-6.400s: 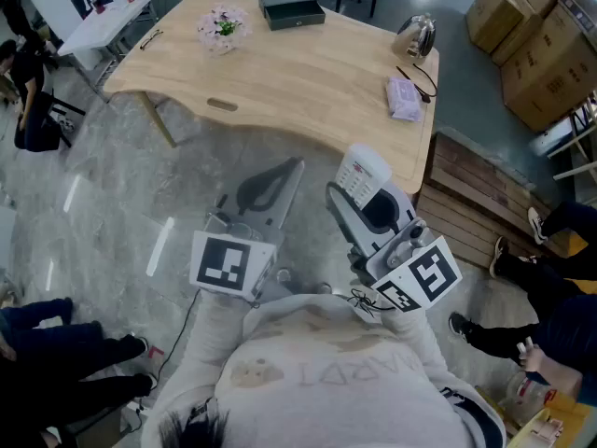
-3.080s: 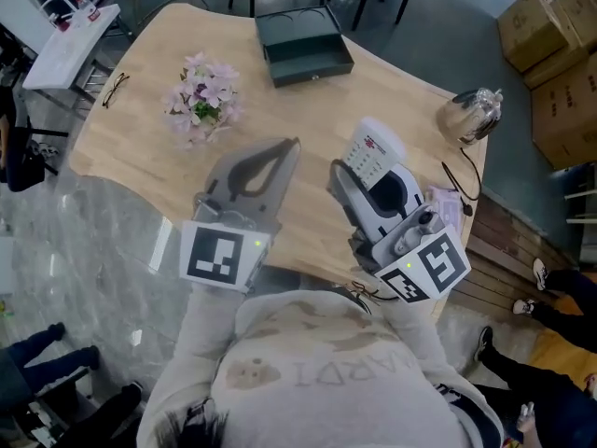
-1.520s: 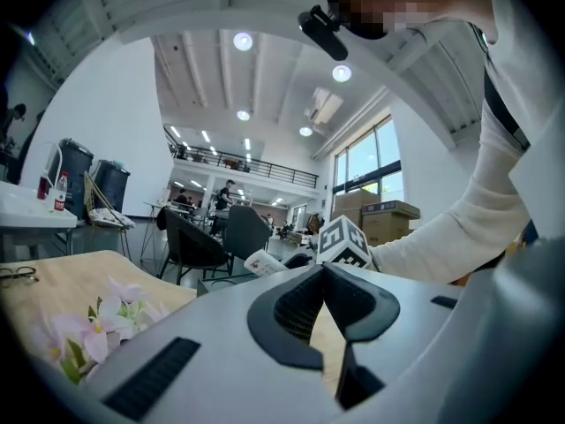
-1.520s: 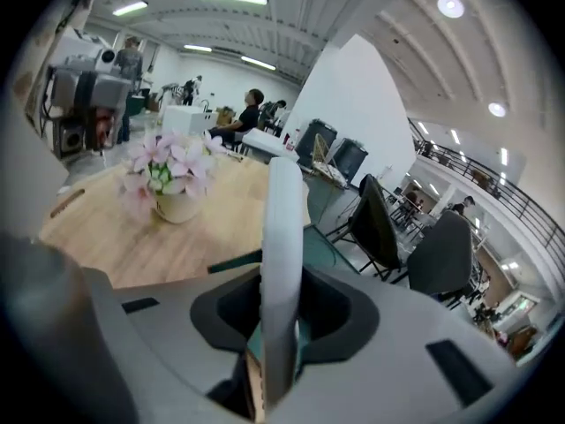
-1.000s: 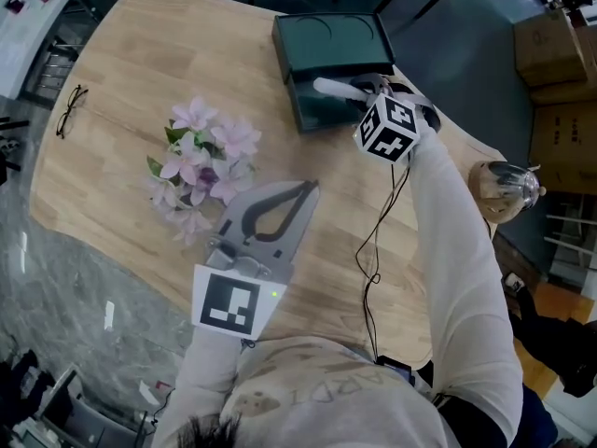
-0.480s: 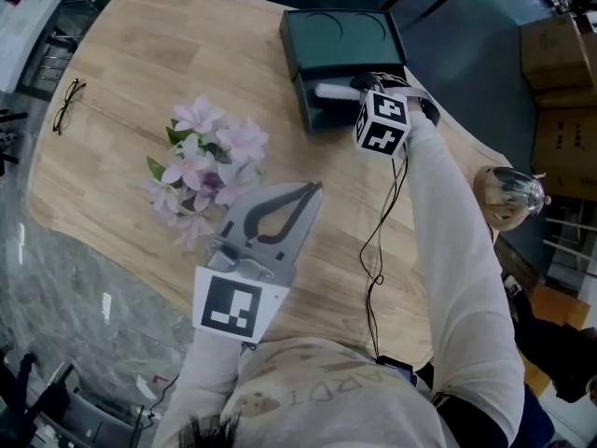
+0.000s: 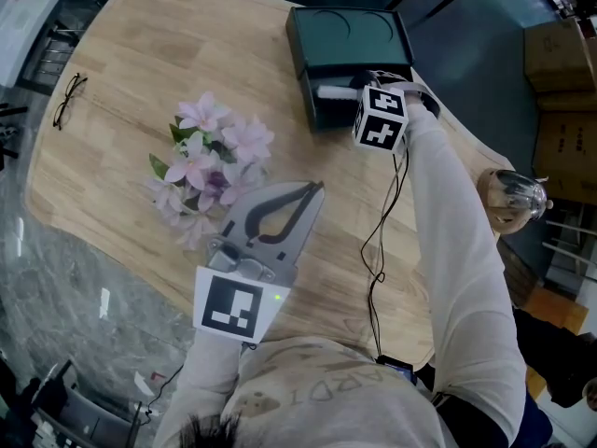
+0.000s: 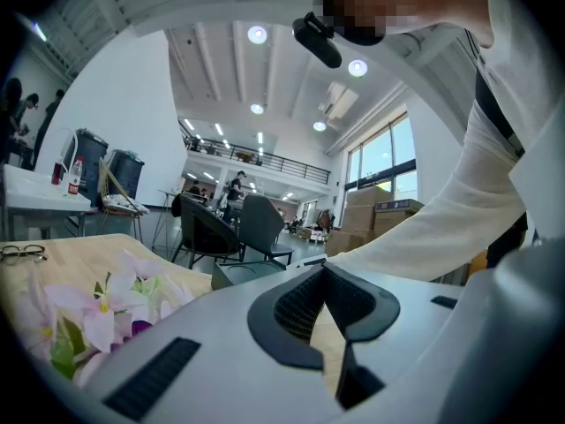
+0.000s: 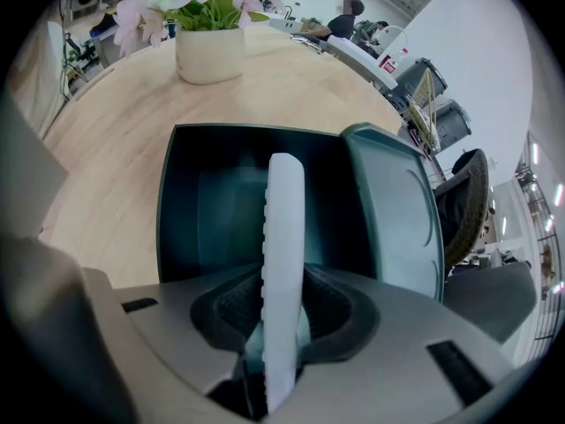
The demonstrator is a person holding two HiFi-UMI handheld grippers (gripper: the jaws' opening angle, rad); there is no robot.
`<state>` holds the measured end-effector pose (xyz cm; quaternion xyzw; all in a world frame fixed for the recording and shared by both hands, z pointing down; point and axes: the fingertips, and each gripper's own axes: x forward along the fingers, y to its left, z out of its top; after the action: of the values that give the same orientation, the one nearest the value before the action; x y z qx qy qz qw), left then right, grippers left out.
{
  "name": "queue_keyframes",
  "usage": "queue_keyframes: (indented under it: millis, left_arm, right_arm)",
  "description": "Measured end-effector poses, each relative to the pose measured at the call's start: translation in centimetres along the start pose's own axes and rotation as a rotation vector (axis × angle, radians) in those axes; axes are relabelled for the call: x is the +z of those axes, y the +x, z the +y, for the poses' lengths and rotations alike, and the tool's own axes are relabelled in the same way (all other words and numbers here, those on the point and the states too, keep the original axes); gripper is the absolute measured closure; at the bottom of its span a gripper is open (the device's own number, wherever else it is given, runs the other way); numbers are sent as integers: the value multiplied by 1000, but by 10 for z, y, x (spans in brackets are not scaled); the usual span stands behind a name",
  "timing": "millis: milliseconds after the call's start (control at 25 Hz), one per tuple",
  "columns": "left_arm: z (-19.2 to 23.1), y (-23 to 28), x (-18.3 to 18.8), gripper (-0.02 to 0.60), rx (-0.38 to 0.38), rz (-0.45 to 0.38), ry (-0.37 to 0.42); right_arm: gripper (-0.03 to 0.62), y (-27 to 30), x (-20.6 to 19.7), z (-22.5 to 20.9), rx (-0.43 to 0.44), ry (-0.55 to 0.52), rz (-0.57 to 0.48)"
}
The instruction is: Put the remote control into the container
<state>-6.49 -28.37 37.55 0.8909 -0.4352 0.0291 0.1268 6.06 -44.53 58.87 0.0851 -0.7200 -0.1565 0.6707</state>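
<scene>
Currently the remote control (image 9: 284, 263) is hanging edge-on over the open container (image 9: 203, 219), with the right gripper (image 9: 282, 312) clamping it between both pads. If released while standing on its thin edge, it is probably risking toppling against the wall or lid. The left gripper (image 8: 331, 281) is idling closed and empty near the flowers (image 7: 210, 161).

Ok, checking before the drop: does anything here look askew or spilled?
Nothing stands out. The right hand-held gripper holds the remote on edge at the open box; the flower pot stands upright.
</scene>
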Motion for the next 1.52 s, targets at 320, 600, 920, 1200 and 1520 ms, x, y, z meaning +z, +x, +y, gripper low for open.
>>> queue_keyframes:
  millis: [320,600,920,1200,1520]
  left_arm:
    - [1,-2,1,581,5,-2,-2]
    - [1,-3,2,581,5,-4,-5]
    - [-3,-3,4,581,-3,-11,-1]
    - [-4,-6,6,581,2,-19,-8]
    - [-12,-11,13,581,-5,-29,8]
  right_arm:
    - [448,-3,-1,0,33,13,65]
    - [428,-18,-11,8,96,0,94]
    - [476,-30,-16,18,110,-31,108]
    - [479,-45,-17,21,127,7,86]
    - [517,-96,23,9,-44,275,-247]
